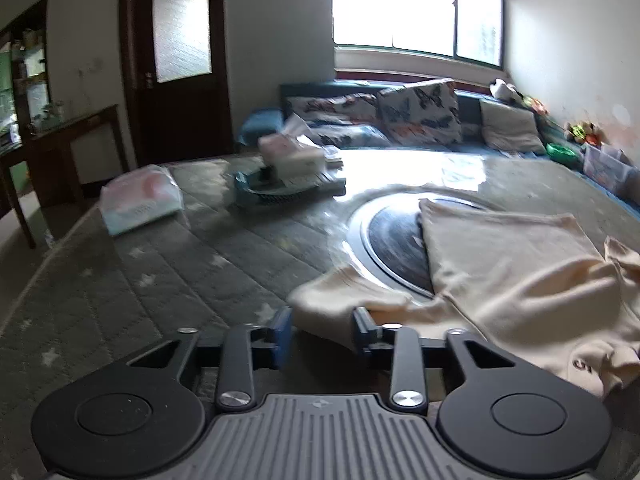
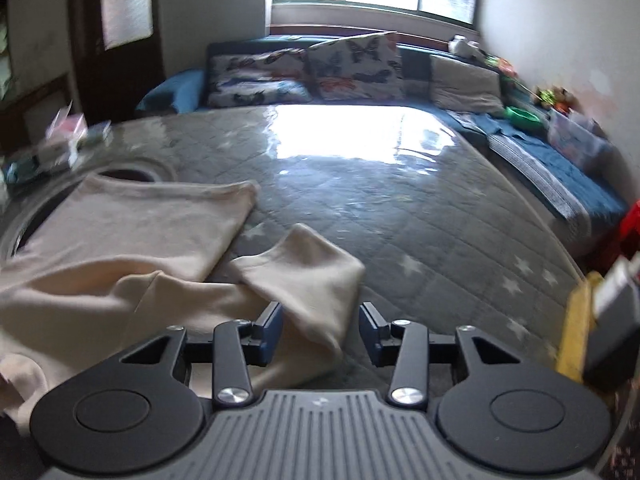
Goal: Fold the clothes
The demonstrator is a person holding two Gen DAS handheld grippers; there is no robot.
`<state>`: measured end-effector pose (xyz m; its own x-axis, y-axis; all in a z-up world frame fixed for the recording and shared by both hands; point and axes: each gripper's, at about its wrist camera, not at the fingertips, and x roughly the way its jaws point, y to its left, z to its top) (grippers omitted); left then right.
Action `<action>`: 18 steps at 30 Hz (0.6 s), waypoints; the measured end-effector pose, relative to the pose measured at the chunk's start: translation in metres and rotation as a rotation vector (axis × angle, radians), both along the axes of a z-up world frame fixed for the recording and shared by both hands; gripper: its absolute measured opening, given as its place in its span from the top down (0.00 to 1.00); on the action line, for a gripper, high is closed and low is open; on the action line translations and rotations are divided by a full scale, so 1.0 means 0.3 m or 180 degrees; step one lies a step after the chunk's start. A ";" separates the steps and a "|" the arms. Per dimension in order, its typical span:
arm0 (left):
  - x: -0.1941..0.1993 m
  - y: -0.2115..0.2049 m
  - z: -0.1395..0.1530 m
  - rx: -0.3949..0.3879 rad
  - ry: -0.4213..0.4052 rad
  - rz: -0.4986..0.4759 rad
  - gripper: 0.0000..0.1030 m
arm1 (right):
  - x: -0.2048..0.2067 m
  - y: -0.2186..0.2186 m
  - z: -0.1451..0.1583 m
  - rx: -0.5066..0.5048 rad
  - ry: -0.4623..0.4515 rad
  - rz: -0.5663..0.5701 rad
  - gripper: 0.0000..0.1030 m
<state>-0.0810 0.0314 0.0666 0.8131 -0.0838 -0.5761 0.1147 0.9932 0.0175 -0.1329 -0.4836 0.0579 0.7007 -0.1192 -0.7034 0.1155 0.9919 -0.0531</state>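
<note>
A cream sweatshirt [image 1: 512,272] lies spread and rumpled on the grey quilted table cover [image 1: 168,280]. In the left wrist view one sleeve end [image 1: 340,300] reaches toward my left gripper [image 1: 322,334], which is open with the sleeve edge lying between and just beyond its blue-padded fingers. In the right wrist view the same garment [image 2: 120,240] lies to the left, and its other sleeve [image 2: 308,280] runs down between the fingers of my right gripper [image 2: 320,330], which is open.
A tissue pack [image 1: 140,200], a tissue box on a tray [image 1: 288,168] and a round dark inset [image 1: 396,240] sit on the table. A sofa with cushions [image 1: 416,112] stands behind. A yellow and grey object [image 2: 600,320] is at the table's right edge.
</note>
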 end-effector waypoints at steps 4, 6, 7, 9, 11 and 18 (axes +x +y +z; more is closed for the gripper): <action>0.002 0.023 0.014 0.0019 -0.0007 0.0093 0.59 | 0.065 0.034 -0.041 -0.0232 0.0114 0.0073 0.51; -0.001 0.014 0.024 0.0053 -0.0053 0.0068 0.59 | 0.078 0.024 -0.046 -0.0324 0.0080 -0.0001 0.51; -0.004 0.004 0.030 0.0041 -0.0077 0.0016 0.59 | 0.085 0.019 -0.049 -0.0371 0.0064 -0.0038 0.50; -0.010 -0.017 0.042 0.0015 -0.0126 -0.0092 0.59 | 0.086 -0.020 -0.037 -0.0349 0.0003 -0.0217 0.47; -0.010 -0.063 0.046 0.0000 -0.0155 -0.0275 0.60 | 0.076 -0.068 -0.019 -0.0333 -0.0049 -0.0409 0.46; 0.025 -0.302 -0.004 -0.0138 0.0019 -0.0983 0.61 | 0.018 -0.163 0.017 -0.0394 -0.0126 -0.0820 0.44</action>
